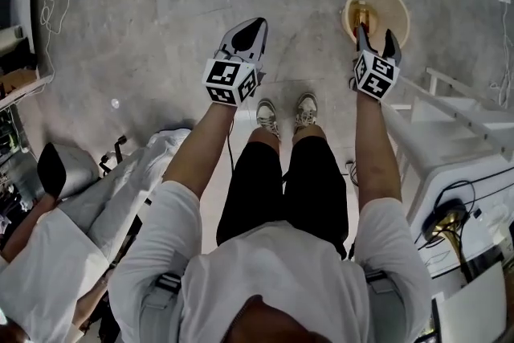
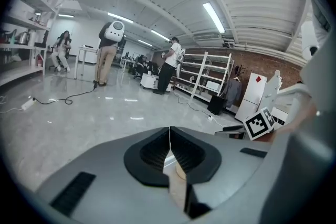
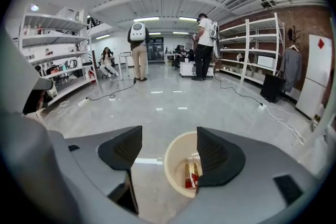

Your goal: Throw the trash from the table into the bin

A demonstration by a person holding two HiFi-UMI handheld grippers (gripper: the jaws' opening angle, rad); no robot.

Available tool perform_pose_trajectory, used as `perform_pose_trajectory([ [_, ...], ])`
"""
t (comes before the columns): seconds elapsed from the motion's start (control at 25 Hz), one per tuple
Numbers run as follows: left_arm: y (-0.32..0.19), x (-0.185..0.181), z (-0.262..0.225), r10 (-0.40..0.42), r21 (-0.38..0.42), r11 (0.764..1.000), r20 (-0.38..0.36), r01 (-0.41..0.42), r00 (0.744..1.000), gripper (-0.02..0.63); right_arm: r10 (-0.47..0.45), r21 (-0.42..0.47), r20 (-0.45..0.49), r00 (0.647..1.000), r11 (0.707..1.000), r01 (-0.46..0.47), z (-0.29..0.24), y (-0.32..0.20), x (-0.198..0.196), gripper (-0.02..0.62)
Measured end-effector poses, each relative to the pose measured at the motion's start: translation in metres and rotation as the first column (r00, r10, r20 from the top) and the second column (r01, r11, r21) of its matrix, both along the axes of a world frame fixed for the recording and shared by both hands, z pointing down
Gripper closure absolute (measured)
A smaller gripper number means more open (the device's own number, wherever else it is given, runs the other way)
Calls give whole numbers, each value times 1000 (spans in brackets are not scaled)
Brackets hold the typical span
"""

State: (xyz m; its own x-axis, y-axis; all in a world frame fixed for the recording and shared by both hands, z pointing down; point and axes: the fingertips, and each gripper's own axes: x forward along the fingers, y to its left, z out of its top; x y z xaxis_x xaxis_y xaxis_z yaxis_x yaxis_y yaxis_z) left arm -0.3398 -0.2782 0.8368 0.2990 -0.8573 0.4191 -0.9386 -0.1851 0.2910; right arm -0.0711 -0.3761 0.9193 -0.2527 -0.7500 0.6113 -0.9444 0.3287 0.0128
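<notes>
The cream bin [image 1: 398, 12] stands on the grey floor [image 1: 161, 20] beyond your shoes [image 1: 287, 113], with a red and gold can [image 3: 191, 174] lying inside it. Your right tongs [image 3: 168, 144] hang over it, spread apart and holding nothing. Your left tongs [image 1: 250, 32], off to the left over the floor, are pressed together and empty. A white bench [image 1: 450, 136] stands at your right.
</notes>
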Motion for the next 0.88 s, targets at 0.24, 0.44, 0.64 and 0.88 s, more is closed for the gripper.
perform_pose_trajectory([
  [0.24, 23, -23, -100, -40, 23, 999, 14, 40, 999, 594, -42, 52, 79, 996, 998, 38, -128, 33, -37, 285],
  [0.44, 41, -33, -189, -55, 70, 996, 24, 54, 998, 595, -78, 113, 119, 990, 991, 64, -234, 61, -51, 322],
  [0.64, 46, -45, -272, -70, 139, 988, 44, 64, 997, 594, -117, 193, 185, 976, 978, 81, -332, 73, -65, 348],
  [0.88, 65, -46, -342, -82, 194, 979, 53, 70, 995, 595, -168, 275, 251, 953, 957, 96, -423, 104, -72, 388],
])
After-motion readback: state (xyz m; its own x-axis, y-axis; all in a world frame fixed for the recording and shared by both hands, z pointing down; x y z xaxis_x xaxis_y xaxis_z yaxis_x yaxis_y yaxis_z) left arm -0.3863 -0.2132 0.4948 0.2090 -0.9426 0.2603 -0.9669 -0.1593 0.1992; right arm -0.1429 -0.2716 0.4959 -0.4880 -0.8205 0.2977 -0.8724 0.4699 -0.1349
